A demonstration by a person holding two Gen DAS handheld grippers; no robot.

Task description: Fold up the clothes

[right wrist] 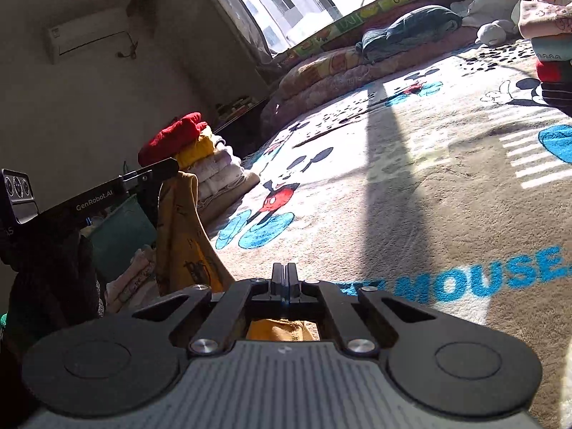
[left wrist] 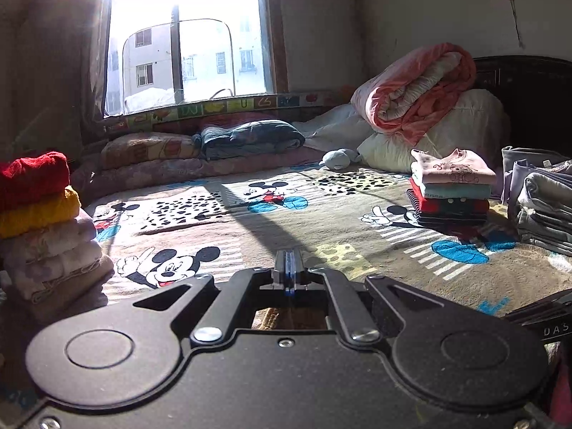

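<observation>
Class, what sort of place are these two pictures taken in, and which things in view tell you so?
Most likely a bedroom in a home. A cartoon-mouse blanket covers a wide bed, rolled quilts and a pillow lie beside the window, and folded clothes sit in stacks.

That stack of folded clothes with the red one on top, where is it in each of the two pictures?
Left wrist view: the stack with the red top stands at the far left edge, on the cartoon-mouse blanket.
Right wrist view: the same stack sits left of centre, just behind the left gripper.
Shared landmark: the window, behind the bed in both views.
</observation>
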